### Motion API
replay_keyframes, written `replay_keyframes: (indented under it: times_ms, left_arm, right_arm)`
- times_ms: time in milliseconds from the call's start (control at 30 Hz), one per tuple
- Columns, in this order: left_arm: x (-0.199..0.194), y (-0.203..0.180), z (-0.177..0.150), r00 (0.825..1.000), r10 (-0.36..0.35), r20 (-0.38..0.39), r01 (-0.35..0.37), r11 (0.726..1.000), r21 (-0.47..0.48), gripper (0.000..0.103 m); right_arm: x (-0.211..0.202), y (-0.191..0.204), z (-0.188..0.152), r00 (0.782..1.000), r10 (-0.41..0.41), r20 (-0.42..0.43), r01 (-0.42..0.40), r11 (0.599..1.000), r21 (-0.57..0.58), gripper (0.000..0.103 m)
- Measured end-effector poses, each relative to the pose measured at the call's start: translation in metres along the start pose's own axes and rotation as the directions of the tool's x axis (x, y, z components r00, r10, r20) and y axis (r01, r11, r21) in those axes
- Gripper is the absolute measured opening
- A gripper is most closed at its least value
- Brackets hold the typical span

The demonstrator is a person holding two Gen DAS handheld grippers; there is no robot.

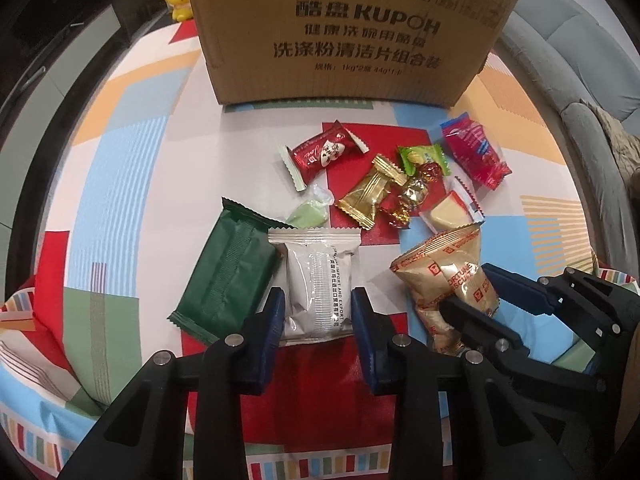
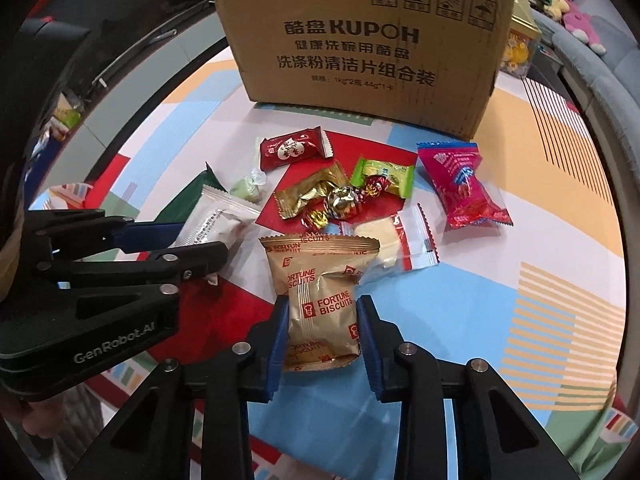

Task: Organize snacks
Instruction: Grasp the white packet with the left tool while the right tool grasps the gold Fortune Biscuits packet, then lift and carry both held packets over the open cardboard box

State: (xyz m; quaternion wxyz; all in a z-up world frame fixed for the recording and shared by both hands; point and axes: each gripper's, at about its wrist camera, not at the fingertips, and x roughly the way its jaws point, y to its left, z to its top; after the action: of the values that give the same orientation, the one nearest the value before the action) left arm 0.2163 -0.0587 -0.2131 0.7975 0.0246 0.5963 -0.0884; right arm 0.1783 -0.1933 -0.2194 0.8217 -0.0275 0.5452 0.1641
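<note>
On the patchwork tabletop (image 2: 500,300), the left gripper (image 1: 318,308) has its fingers clamped on one white packet (image 1: 318,284) printed "IMPORT AND EXPORT", while the right gripper (image 2: 322,330) pinches one gold "FORTUNE BISCUITS" pack (image 2: 320,300). Behind the scattered snacks stands one cardboard box (image 2: 360,48) marked "KUPOH". One dark green packet (image 1: 228,280) lies just left of the white one. Open cloth spreads to the right.
</note>
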Motion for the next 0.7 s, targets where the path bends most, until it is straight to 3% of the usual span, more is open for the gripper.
replay_keyframes:
  times_ms: [700]
  left_arm:
    - [-0.059,-0.005,-0.013,0.994,0.020,0.107,-0.021,1.000,0.006,0.033]
  right_arm:
    - [-0.061,0.009,0.005,0.994,-0.032,0.106,0.031,0.999,0.004,0.033]
